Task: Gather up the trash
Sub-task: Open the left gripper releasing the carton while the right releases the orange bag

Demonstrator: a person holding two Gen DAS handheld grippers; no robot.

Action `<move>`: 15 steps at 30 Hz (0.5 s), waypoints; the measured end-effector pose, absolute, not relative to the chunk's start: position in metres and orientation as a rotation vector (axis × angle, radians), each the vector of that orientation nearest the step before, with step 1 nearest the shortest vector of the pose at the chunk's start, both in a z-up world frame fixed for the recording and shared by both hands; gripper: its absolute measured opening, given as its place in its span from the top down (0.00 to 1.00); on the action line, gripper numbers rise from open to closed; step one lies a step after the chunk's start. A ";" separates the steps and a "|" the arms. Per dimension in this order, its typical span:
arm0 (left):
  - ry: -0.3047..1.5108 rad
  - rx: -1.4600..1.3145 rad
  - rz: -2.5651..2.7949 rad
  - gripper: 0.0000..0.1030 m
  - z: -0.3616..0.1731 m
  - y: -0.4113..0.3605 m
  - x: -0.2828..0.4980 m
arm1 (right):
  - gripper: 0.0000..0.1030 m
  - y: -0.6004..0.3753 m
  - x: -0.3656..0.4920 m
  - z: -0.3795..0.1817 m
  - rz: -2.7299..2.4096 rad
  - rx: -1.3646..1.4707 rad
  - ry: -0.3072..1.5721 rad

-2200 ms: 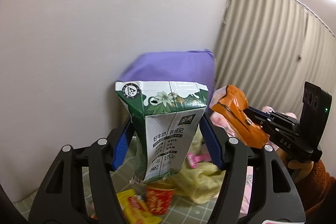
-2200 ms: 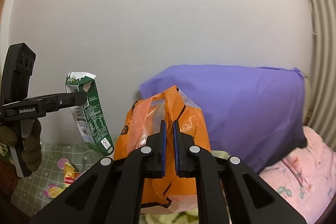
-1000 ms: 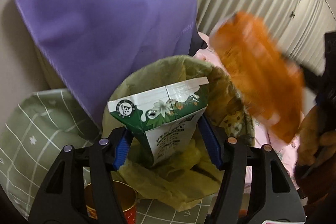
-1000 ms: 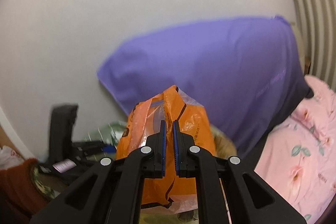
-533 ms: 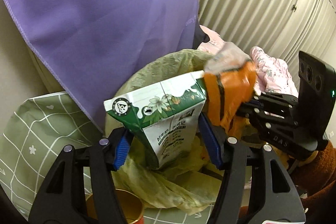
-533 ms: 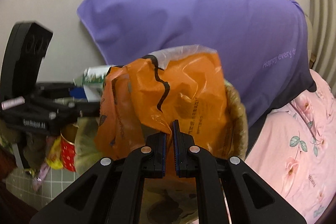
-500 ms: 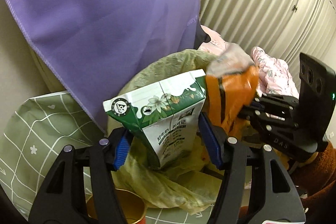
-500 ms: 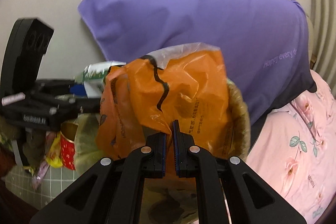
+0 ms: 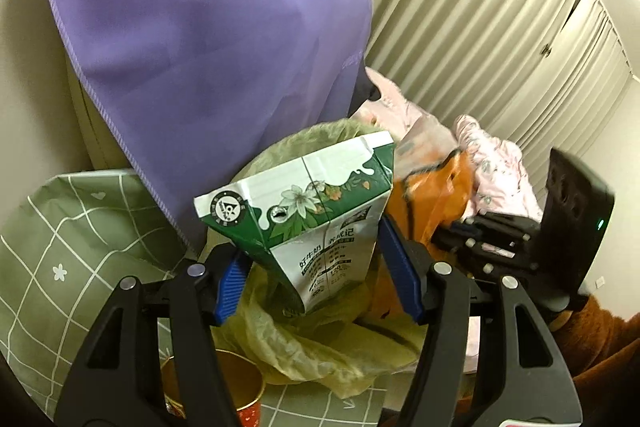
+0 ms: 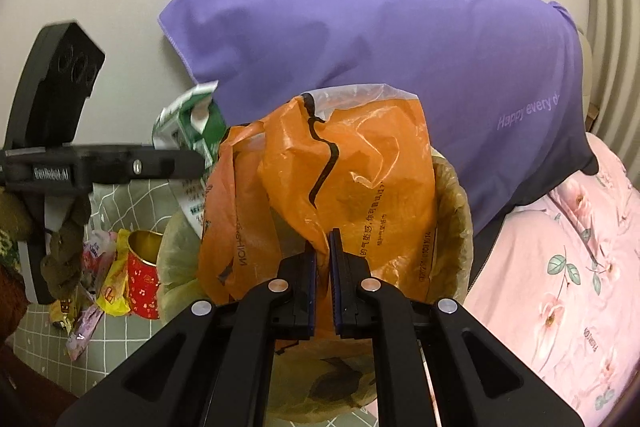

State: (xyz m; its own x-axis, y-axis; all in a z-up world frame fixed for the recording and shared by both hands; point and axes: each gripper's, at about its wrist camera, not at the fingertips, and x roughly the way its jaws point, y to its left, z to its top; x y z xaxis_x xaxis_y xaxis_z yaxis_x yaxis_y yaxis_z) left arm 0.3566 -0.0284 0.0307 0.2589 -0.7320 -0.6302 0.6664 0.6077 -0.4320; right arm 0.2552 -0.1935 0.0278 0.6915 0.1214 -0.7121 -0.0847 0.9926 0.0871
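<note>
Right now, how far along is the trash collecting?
Midway. The left gripper holds a milk carton and the right gripper an orange plastic bag, both over the lined bin, neither released. Still left on the floor: a red paper cup and snack wrappers.

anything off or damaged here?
Milk carton in the left hand-held gripper is tilted, its top torn open. Orange plastic bag is crumpled in the right hand-held gripper. Wrappers lie loose beside the red cup.
</note>
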 end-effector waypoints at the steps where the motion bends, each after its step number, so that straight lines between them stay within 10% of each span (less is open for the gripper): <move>1: 0.901 -0.084 -0.954 0.43 0.034 -0.030 0.356 | 0.92 -0.192 0.254 0.028 0.114 0.045 0.802; 15: 0.998 0.066 -0.970 0.42 0.047 -0.062 0.367 | 0.91 -0.198 0.247 0.022 0.054 0.121 0.810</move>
